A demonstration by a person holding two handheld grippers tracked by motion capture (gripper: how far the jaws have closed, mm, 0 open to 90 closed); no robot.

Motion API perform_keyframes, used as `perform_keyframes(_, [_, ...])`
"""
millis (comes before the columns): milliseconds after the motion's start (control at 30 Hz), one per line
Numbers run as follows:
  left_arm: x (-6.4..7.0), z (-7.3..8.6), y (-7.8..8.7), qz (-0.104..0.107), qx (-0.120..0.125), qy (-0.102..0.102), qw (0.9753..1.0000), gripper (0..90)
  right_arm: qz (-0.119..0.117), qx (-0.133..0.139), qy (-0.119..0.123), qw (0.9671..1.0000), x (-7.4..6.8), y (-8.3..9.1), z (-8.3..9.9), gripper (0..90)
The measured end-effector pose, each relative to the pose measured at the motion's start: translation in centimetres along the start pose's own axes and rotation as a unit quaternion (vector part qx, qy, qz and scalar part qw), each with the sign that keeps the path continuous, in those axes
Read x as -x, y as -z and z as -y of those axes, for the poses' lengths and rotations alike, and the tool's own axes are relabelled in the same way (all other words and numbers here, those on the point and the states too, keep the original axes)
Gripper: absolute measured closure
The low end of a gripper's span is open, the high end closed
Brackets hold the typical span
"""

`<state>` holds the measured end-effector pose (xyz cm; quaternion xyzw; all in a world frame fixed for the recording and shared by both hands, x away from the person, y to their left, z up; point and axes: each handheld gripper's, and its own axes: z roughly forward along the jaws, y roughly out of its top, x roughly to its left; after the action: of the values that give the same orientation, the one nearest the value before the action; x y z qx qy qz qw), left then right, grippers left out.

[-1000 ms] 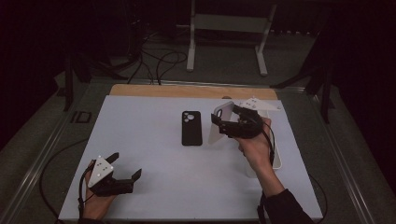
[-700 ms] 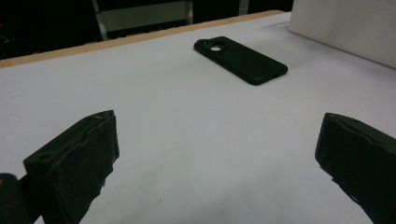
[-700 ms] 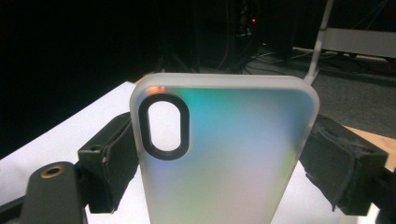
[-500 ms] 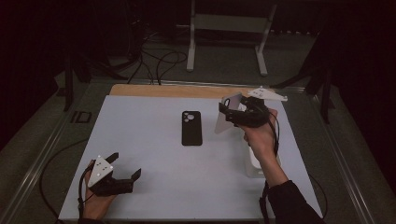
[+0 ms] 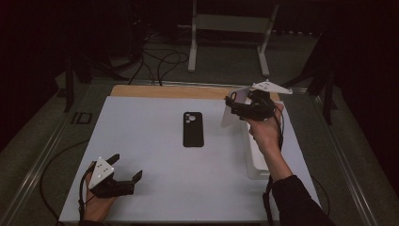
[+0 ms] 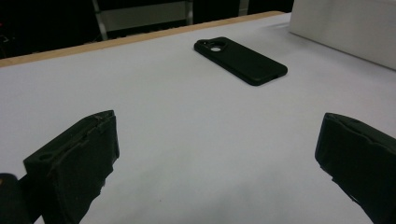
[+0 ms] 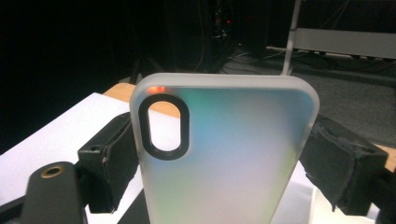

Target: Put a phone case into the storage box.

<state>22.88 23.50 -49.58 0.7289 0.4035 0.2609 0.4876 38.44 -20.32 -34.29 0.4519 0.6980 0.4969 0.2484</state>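
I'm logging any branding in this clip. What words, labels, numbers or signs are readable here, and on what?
None can be read.
Translucent phone case, held by the right gripper: no print, just an oval camera cutout.
Black phone case on the table: no marking legible.
White box: its side is plain.
Left gripper, open: no lettering visible.

You are looking at two phone cases: one black case (image 5: 193, 129) lying on the table and one frosted clear case (image 7: 224, 154). One white box (image 5: 256, 155) is sitting alongside, and you are holding two grippers.
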Motion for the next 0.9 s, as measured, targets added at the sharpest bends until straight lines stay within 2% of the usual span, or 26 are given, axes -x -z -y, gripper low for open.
perform_keyframes(167, [0.0,0.0,0.0,0.0,0.0,0.0,1.0,0.2,0.006,0.001,-0.003,1.0,0.5,-0.2,-0.3,17.0])
perform_keyframes(200, [0.0,0.0,0.0,0.0,0.0,0.0,1.0,0.2,0.015,0.0,-0.005,0.9999,1.1,-0.4,-0.5,17.0])
perform_keyframes(400, [0.0,0.0,0.0,-0.001,0.0,0.001,1.0,0.2,0.035,-0.003,-0.011,0.9993,2.3,-0.7,-0.6,17.0])
perform_keyframes(900, [0.0,0.0,0.0,-0.002,0.0,0.001,1.0,0.3,0.075,-0.012,-0.029,0.9967,5.2,-1.4,-0.5,17.0])
